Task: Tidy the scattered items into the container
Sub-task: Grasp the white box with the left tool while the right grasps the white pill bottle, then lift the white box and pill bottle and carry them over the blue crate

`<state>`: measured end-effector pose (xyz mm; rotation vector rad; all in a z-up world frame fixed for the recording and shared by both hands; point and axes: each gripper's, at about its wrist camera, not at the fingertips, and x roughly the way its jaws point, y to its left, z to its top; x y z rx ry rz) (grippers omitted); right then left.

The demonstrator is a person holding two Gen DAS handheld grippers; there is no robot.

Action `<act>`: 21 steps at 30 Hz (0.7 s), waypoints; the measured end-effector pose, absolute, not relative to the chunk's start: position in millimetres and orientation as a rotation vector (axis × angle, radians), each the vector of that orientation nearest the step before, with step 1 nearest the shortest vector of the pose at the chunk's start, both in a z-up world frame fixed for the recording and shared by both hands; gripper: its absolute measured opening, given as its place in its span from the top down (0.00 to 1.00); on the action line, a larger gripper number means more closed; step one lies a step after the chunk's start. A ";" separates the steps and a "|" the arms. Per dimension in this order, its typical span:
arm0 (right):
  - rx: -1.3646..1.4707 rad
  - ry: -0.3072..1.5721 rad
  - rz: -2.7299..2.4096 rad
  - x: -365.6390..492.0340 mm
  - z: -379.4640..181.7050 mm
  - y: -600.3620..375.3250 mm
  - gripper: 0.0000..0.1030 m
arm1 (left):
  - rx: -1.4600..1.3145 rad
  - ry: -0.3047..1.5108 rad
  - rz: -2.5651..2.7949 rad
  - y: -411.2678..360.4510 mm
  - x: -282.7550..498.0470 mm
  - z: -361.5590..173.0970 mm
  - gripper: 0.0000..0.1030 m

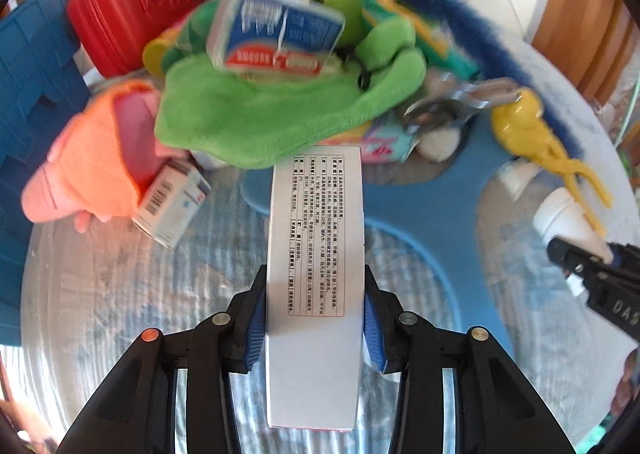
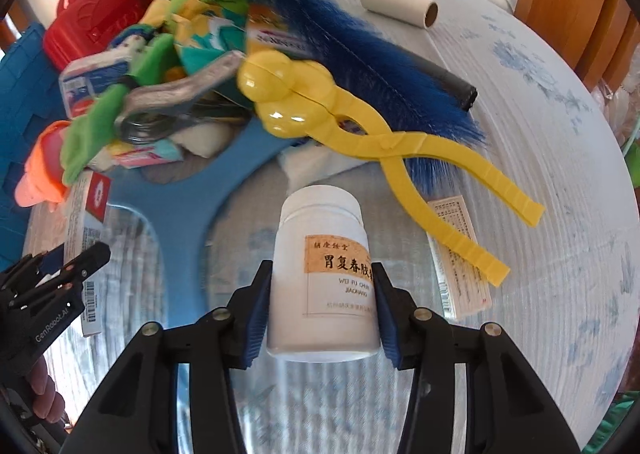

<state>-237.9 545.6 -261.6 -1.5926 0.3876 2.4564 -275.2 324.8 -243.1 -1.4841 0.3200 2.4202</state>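
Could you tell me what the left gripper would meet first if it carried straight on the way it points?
Probably the green cloth: the white box held in the left gripper points at its edge, though depth is unclear.

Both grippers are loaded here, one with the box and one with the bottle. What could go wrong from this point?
1. The left gripper pinches the long white printed carton low down, so the free end may pivot or slip.
2. The right gripper clamps the smooth white medicine bottle by its round sides; it could twist out.
3. The blue plastic container sits behind a heaped pile, green plush cloth on top; passing loads might snag it.
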 end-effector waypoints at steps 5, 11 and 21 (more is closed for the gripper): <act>-1.554 0.378 2.503 -237.3 -242.7 534.1 0.55 | -1.407 0.322 2.442 321.6 -260.9 -207.7 0.61; -1.485 0.359 2.571 -234.1 -211.1 513.5 0.55 | -1.276 0.332 2.486 331.8 -266.1 -177.1 0.61; -1.277 0.275 2.736 -226.3 -126.0 450.0 0.55 | -1.080 0.277 2.570 284.6 -257.1 -112.4 0.61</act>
